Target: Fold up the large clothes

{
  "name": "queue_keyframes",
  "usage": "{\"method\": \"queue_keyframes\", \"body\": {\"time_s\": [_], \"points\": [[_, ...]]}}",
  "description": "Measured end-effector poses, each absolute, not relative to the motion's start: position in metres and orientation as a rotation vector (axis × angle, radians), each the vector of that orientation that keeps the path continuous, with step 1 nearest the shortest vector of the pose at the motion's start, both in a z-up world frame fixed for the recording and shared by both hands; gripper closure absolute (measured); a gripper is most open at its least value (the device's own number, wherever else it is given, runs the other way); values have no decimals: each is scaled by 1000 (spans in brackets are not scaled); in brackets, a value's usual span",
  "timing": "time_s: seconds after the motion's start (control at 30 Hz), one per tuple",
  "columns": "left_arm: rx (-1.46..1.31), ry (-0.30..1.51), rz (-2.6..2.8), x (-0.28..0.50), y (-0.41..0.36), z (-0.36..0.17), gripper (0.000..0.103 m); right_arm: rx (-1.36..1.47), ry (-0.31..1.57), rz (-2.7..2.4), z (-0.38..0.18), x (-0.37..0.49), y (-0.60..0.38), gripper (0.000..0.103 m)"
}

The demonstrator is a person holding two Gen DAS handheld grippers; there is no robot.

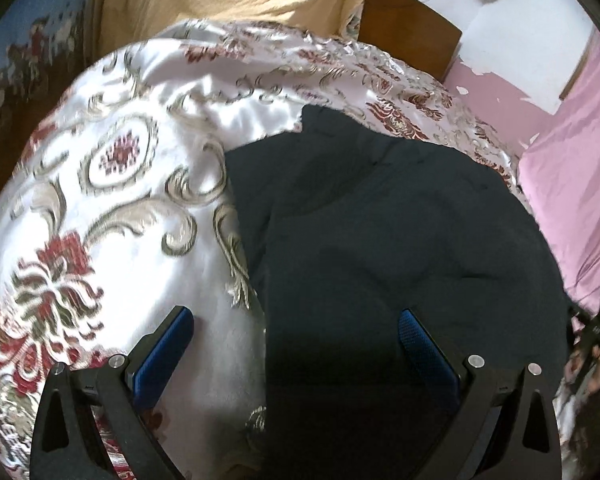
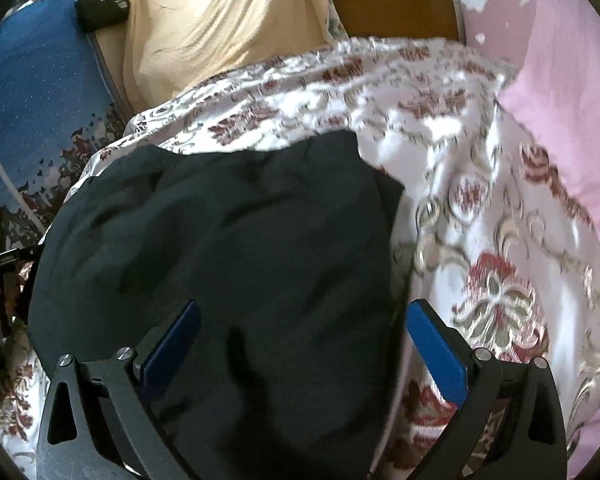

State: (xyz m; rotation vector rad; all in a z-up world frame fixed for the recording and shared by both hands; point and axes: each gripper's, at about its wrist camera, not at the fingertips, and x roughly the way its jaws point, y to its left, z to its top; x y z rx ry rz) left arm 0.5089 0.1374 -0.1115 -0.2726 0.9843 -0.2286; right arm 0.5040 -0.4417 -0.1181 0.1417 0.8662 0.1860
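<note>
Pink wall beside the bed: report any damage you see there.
The pink wall is damaged: paint has peeled off in ragged patches, baring white underneath along its upper edge near the wooden headboard. The right wrist view shows the same flaking. The dark garment looks merely rumpled.

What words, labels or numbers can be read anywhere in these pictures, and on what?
None can be read.
Black bag beside the yellow cloth: pale patches that may be print, too small and blurred to read.
Dark garment: no label or print visible.
Floral bedspread: pattern only, no lettering.
Both grippers: no markings visible.
</note>
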Motion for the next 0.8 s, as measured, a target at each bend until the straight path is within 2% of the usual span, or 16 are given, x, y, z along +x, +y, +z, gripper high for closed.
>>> {"method": "queue_keyframes", "body": {"time_s": [0.47,0.63,0.8], "points": [[-257,1037,-376,519,123,-131,0,207,1065,428,-162,532,-424,1],[-282,1053,-444,521,119,-140,0,385,1070,477,-185,535,-439,1],[-288,1057,-466,522,116,-142,0,405,1038,473,-192,528,-435,1]]}}
